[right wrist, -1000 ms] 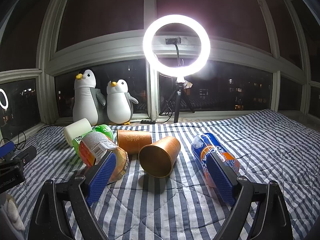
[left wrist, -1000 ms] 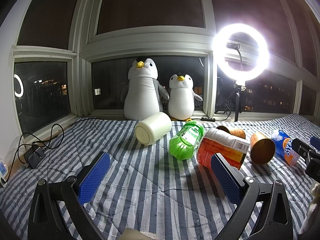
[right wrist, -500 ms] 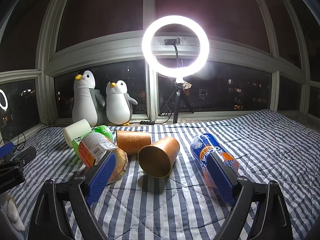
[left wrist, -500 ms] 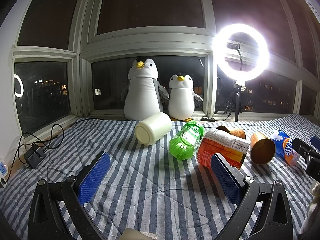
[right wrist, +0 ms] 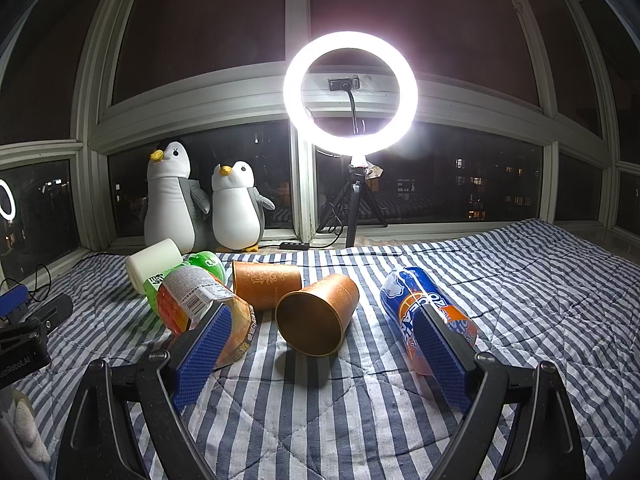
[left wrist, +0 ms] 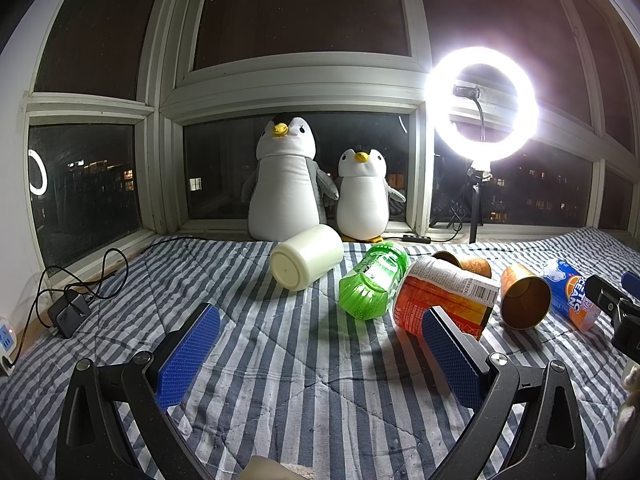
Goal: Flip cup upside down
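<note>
Right wrist view, left to right: the right tool [right wrist: 320, 354] stands wide open and empty, and the nearer copper cup [right wrist: 318, 314] lies on its side at frame centre, just beyond and between the blue pads. Its long axis slants toward upper right, mouth toward the camera. The left tool [left wrist: 320, 356], also wide open and empty, sees this cup [left wrist: 525, 297] far to its right, so I judge the right one nearer.

cups [right wrist: 316, 320] and bottles [right wrist: 426, 320] lie on their sides in a row across the quilt [right wrist: 520, 280]; two penguins [right wrist: 172, 200] stand behind them at the window, ring light [right wrist: 351, 92] to their right.
</note>
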`<state>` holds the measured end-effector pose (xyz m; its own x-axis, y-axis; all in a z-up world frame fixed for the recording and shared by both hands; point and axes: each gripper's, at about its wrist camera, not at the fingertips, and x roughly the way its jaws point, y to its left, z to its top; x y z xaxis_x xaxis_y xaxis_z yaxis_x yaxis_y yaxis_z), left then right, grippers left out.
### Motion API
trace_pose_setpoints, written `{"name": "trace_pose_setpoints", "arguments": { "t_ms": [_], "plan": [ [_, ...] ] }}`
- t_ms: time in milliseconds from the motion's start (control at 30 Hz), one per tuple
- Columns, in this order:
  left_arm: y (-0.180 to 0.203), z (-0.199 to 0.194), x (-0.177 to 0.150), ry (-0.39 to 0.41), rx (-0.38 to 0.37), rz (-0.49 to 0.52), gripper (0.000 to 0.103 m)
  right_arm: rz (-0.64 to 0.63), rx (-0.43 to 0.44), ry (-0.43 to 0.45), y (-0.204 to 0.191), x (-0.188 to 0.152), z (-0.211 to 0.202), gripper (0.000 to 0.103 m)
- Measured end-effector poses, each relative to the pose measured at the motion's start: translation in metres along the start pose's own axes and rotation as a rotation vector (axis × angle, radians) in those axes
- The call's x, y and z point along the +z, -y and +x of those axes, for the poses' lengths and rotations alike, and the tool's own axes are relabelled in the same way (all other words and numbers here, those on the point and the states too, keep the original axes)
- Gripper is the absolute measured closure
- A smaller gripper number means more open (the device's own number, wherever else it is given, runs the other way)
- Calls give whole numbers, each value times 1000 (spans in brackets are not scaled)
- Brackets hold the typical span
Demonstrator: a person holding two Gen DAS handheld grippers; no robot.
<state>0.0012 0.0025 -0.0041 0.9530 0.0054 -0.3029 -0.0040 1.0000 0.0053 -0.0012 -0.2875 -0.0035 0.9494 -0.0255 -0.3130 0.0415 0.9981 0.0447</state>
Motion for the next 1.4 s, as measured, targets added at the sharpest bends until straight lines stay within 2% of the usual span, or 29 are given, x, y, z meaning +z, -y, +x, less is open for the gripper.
{"name": "trace_pose_setpoints", "arguments": {
  "t_ms": [1400],
  "plan": [
    [0,0,0,-1,0,1,1,14,-2,-13,8,3,3,11]
  ]
}}
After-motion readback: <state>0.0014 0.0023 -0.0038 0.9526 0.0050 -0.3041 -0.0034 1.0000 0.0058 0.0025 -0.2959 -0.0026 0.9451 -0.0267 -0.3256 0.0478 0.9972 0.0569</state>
